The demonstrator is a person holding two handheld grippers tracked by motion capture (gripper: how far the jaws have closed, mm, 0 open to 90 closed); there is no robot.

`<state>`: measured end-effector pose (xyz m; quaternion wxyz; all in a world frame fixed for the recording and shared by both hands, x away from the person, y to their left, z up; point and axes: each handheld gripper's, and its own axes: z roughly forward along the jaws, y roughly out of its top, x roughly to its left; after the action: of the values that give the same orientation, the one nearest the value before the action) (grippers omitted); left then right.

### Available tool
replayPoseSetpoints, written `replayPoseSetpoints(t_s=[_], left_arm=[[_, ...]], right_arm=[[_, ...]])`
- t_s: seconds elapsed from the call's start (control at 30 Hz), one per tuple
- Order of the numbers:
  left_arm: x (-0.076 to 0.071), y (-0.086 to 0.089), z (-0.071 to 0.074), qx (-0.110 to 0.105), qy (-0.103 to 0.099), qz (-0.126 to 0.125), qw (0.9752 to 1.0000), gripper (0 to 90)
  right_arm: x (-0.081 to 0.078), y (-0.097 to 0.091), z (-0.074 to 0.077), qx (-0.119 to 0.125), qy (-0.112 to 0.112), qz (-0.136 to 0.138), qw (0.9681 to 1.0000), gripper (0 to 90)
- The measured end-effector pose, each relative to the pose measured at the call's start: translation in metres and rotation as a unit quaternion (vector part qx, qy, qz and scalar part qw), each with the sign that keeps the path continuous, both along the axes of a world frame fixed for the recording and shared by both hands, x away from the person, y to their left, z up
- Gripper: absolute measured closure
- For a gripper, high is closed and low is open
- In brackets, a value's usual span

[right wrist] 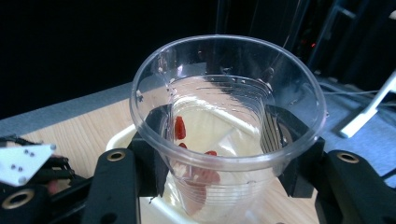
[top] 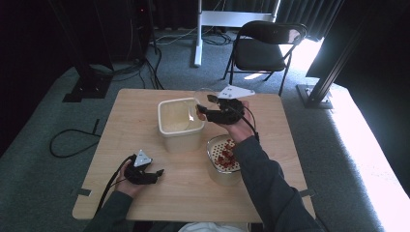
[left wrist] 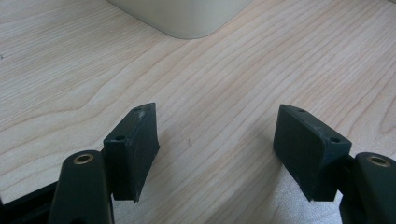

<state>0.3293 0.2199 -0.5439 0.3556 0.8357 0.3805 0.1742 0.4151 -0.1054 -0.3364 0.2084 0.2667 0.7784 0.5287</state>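
My right gripper [top: 203,107] is shut on a clear plastic cup [top: 201,93], held tilted above the far right corner of a cream square tub [top: 180,137]. In the right gripper view the cup [right wrist: 261,93] sits between both jaws of the gripper [right wrist: 224,156], a few red pieces [right wrist: 180,127] lie inside it, and the tub's rim [right wrist: 119,135] shows beneath. My left gripper [top: 157,173] rests on the table near the front left. Its jaws [left wrist: 215,140] stand open over bare wood with nothing between them.
A round bowl [top: 211,145] with several red pieces [top: 225,157] in it stands right of the tub, under the right forearm. The tub's base [left wrist: 187,18] lies just ahead of the left gripper. A folding chair [top: 266,46] stands beyond the wooden table [top: 130,111].
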Motion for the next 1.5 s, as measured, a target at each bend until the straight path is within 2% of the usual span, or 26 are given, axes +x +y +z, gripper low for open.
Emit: replayPoseSetpoints(t_s=[0.27, 0.37, 0.57, 0.63, 0.7, 0.73, 0.77, 0.83, 0.97, 1.1, 1.2, 1.23, 1.3, 1.5], left_arm=[[-0.001, 0.000, 0.000, 0.000, -0.002, -0.001, 1.0000, 31.4], [-0.001, 0.000, 0.000, 0.000, -0.002, -0.001, 1.0000, 31.4], [-0.001, 0.000, 0.000, 0.001, -0.001, -0.002, 1.0000, 31.3], [-0.002, 0.000, 0.000, 0.002, -0.001, -0.002, 1.0000, 31.4], [-0.003, 0.001, 0.000, 0.000, 0.000, -0.002, 1.0000, 31.3], [-0.003, 0.001, 0.000, 0.000, 0.000, -0.002, 1.0000, 31.3], [-0.003, 0.001, 0.000, 0.000, 0.000, -0.002, 1.0000, 31.3], [-0.003, 0.001, 0.000, 0.001, 0.000, -0.003, 1.0000, 31.3], [-0.003, 0.001, 0.000, 0.000, 0.000, -0.003, 1.0000, 31.3], [-0.003, 0.001, 0.000, 0.000, 0.000, -0.002, 1.0000, 31.2], [-0.002, 0.002, 0.000, 0.001, 0.001, 0.001, 1.0000, 30.7], [-0.002, 0.002, 0.000, 0.001, 0.001, 0.001, 1.0000, 29.6], [0.000, 0.002, 0.000, 0.001, 0.003, 0.007, 1.0000, 27.8], [0.001, 0.003, 0.000, 0.000, 0.005, 0.016, 0.9999, 27.2]], right_arm=[[0.022, 0.025, -0.004, 0.027, 0.045, 0.013, 0.9986, 43.2], [0.028, 0.035, -0.004, 0.030, 0.051, 0.018, 0.9981, 42.4], [0.036, 0.060, -0.002, 0.019, 0.053, 0.030, 0.9979, 38.7], [0.040, 0.069, -0.003, 0.022, 0.063, 0.037, 0.9971, 32.0], [0.046, 0.077, -0.006, 0.023, 0.093, 0.042, 0.9945, 19.6], [0.049, 0.080, -0.008, 0.026, 0.111, 0.048, 0.9923, 18.4], [0.051, 0.082, -0.010, 0.025, 0.117, 0.052, 0.9914, 17.8], [0.050, 0.083, -0.012, 0.022, 0.114, 0.053, 0.9918, 16.9], [0.046, 0.075, -0.009, 0.031, 0.110, 0.056, 0.9919, 17.5], [0.044, 0.060, -0.004, 0.020, 0.104, 0.035, 0.9938, 19.8], [0.045, 0.044, -0.002, 0.013, 0.103, 0.021, 0.9944, 20.5], [0.045, 0.044, -0.002, 0.013, 0.103, 0.021, 0.9944, 20.5], [0.046, 0.025, -0.001, 0.016, 0.102, 0.008, 0.9946, 21.4], [0.048, -0.009, -0.001, 0.018, 0.106, -0.016, 0.9941, 21.8]])
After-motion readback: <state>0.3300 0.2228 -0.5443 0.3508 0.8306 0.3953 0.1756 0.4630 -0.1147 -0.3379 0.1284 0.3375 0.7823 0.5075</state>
